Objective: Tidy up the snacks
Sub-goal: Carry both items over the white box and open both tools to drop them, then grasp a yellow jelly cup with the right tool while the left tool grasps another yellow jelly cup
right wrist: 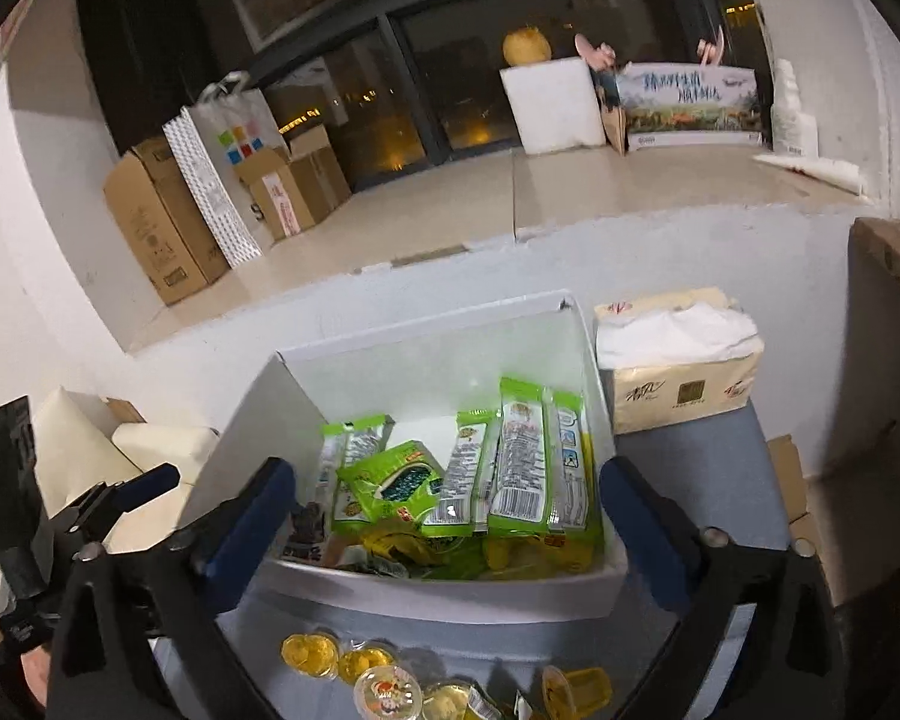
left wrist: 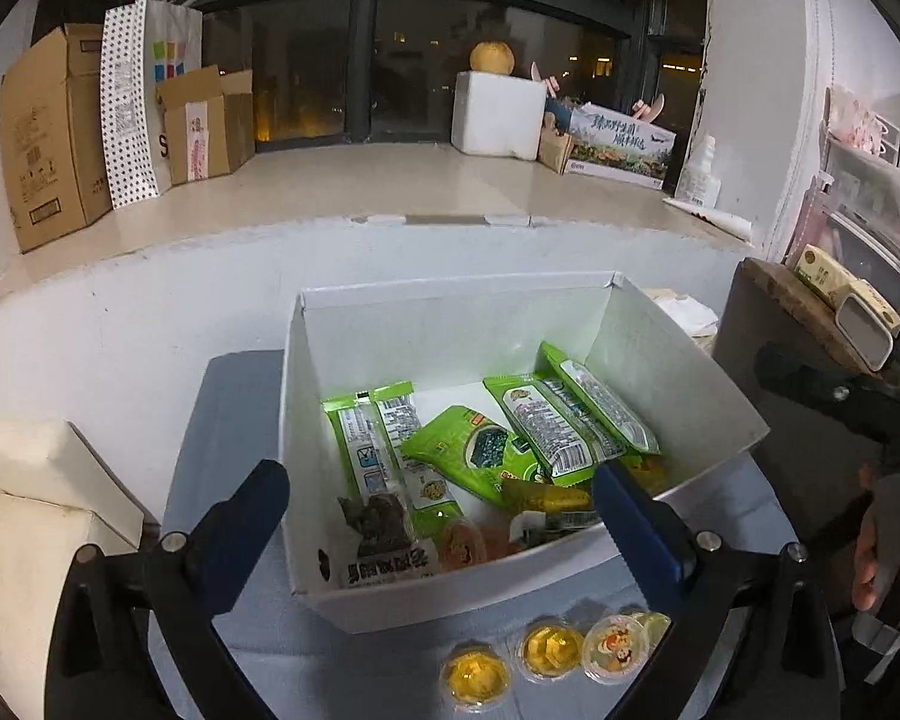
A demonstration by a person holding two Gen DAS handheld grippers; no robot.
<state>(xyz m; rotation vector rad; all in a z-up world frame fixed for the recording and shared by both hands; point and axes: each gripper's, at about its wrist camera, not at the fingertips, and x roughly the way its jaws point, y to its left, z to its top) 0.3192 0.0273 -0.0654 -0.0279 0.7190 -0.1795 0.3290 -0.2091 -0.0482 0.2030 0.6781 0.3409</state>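
Left wrist view: nearest, small yellow jelly cups (left wrist: 540, 657) sit on the grey-blue tabletop (left wrist: 222, 420). Left gripper (left wrist: 444, 516) and right gripper (right wrist: 450, 516) both gape wide, holding nothing. Beyond, green snack packets (left wrist: 546, 426) fill the white cardboard box (left wrist: 678, 384).

Open white cardboard box (left wrist: 678, 360), upright on blue-grey tabletop (left wrist: 222, 420), partly filled. Inside: several green plastic snack packets (left wrist: 564, 420) with barcoded backs, lying overlapped and tilted against right wall; one green seaweed pouch (left wrist: 468, 450) face up at centre; dark-printed packet (left wrist: 378, 534) at near left corner; yellow wrappers (right wrist: 510, 552) and orange jelly cup (left wrist: 462, 546) at bottom. Outside, just before near wall: row of small clear yellow jelly cups (left wrist: 546, 651) upright on tabletop, one (right wrist: 576, 690) tipped on its side.
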